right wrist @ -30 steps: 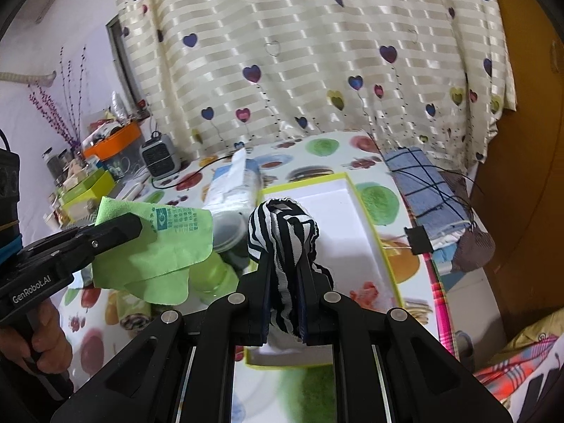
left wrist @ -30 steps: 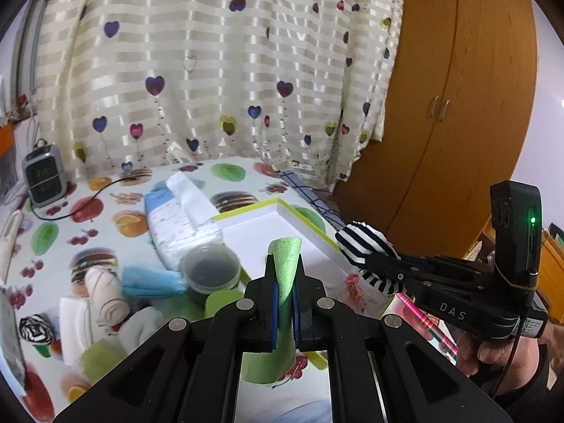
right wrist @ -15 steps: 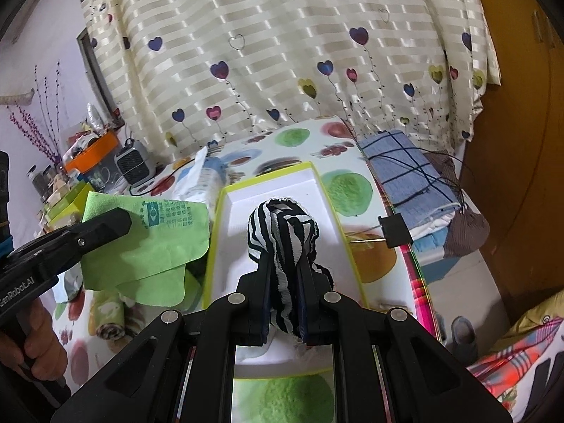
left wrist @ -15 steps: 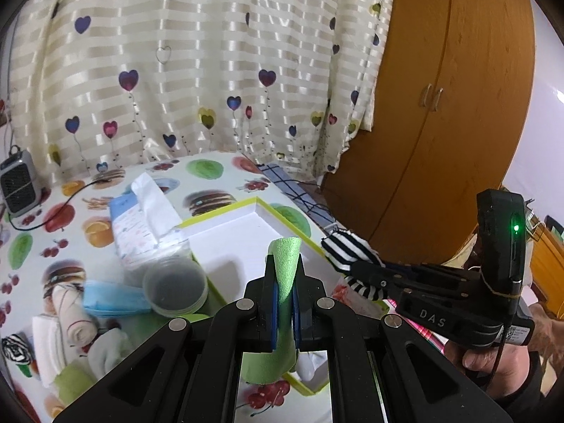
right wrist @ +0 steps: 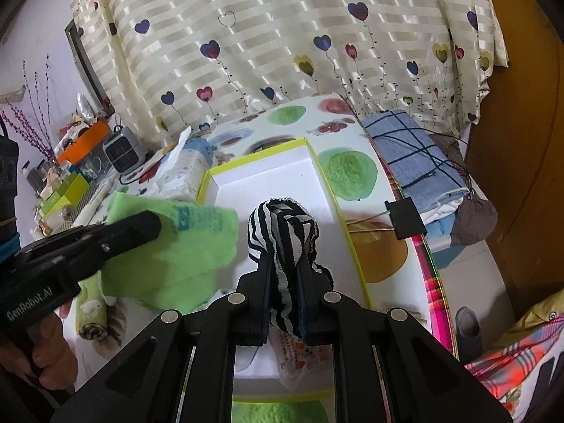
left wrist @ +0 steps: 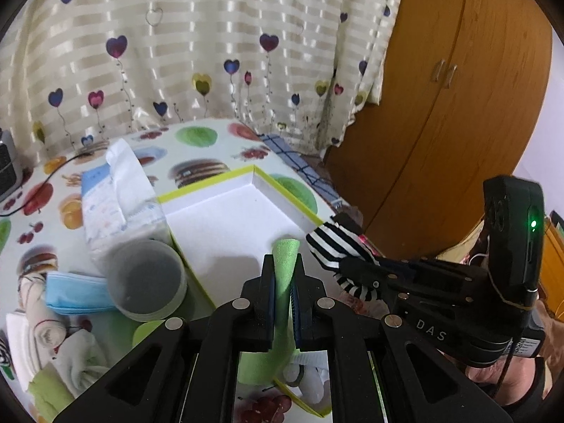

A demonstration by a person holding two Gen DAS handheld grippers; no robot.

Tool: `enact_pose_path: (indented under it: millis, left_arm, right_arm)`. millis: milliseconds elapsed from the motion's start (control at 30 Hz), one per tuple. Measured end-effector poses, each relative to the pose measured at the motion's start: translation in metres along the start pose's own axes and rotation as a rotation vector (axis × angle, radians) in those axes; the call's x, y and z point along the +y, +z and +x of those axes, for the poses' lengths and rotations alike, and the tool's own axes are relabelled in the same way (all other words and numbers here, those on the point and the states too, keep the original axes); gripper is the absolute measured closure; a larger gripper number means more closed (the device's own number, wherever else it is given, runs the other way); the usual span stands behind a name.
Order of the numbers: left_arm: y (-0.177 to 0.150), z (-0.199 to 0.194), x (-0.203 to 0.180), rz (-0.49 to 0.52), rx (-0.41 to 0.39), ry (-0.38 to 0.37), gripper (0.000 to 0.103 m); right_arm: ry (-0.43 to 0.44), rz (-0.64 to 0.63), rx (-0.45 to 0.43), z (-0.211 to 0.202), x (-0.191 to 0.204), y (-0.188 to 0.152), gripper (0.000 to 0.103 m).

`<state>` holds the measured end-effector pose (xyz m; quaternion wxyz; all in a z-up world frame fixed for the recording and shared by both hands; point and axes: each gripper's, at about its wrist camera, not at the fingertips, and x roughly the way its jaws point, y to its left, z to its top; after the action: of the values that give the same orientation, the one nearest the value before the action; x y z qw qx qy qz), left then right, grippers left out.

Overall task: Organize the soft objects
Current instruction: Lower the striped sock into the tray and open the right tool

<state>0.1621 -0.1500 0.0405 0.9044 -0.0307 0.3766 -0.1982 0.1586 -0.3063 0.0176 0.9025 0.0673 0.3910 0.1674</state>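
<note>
At the bottom centre of the left wrist view, a green cloth (left wrist: 286, 271) is pinched between the closed left tongs (left wrist: 283, 292). At the bottom centre of the right wrist view, a black-and-white striped fabric (right wrist: 282, 236) is clamped in the right tongs (right wrist: 283, 303). Only in the right wrist view is the cloth seen spread broadly, at centre left. Past both sets of tongs, a white box with a yellow-green rim (left wrist: 229, 225) is seen on the fruit-patterned tabletop (left wrist: 201, 141). Only in the left wrist view, at lower left, are a round clear container (left wrist: 146, 280), a blue face mask (left wrist: 75, 292) and rolled white cloths (left wrist: 42, 328) shown. Only in the right wrist view, at centre right, is a black binder clip (right wrist: 407, 216) shown, with a folded blue checked cloth (right wrist: 412, 151) beyond it.
</note>
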Motion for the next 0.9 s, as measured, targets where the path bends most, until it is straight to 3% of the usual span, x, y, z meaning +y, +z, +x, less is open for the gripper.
enact_pose_path:
  millis: [100, 233, 367, 667, 900]
  left_arm:
    - [-0.002, 0.01, -0.002, 0.009, 0.024, -0.004, 0.096]
    - [-0.002, 0.014, -0.004, 0.015, 0.033, -0.015, 0.082]
    - [0.001, 0.007, -0.004, 0.011, 0.007, -0.038, 0.073]
    - [-0.001, -0.029, 0.002, -0.005, -0.057, -0.027, 0.073]
    - [-0.021, -0.056, 0.01, -0.014, -0.075, -0.01, 0.073]
  right_arm:
    - [-0.014, -0.002, 0.014, 0.006, -0.001, 0.0, 0.088]
    - [-0.051, -0.029, 0.018, 0.009, 0.0, -0.002, 0.081]
    - [-0.055, -0.049, -0.014, 0.002, 0.002, -0.001, 0.056]
    - [-0.059, -0.031, -0.048, -0.018, 0.003, -0.001, 0.055]
    - [-0.052, -0.039, -0.043, -0.033, 0.014, -0.013, 0.055]
